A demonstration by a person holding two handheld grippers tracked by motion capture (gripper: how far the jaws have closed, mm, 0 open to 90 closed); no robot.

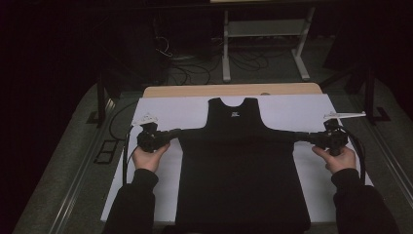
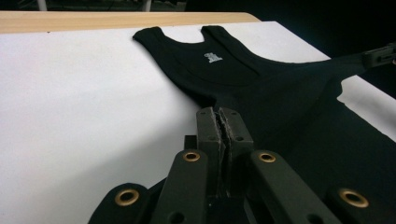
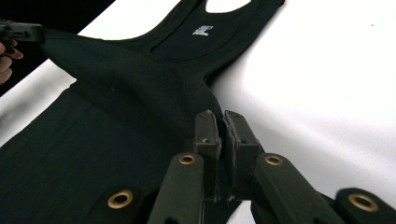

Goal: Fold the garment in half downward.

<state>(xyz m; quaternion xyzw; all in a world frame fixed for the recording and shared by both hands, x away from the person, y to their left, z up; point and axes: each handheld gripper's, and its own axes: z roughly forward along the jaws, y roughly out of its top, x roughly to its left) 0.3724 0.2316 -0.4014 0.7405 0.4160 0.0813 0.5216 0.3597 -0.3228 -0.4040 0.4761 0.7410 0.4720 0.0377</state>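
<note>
Coming in from the bottom edge of the high view, two dark sleeves reach forward, and each hand carries its tool: the left hand (image 1: pixel 148 157) on the left gripper (image 1: pixel 174 132), the right hand (image 1: pixel 337 158) on the right gripper (image 1: pixel 301 136). Both grippers lie level and point inward, toward each other across the table. Between them sits the black tank top (image 1: pixel 241 161), spread flat on a white sheet (image 1: pixel 165 114), hem nearest the person, neck and straps pointing away. And look at the grip! In the left gripper view the jaws are pressed tight together with a pinch of black fabric caught between them at the garment's side edge, just below the armhole. Same story in the right gripper view: jaws clamped close on the opposite side edge, cloth bunched up into the pads. Fabric rises in a taut ridge from one clamp across to the other, lifted slightly off the sheet, while the lower body stays flat. Further up, a small white label (image 1: pixel 235 115) shows inside the neckline. Beyond the sheet, a strip of bare wooden tabletop (image 1: pixel 229 89) runs along the far edge, then dark floor with cables and a white frame (image 1: pixel 265 34).
</note>
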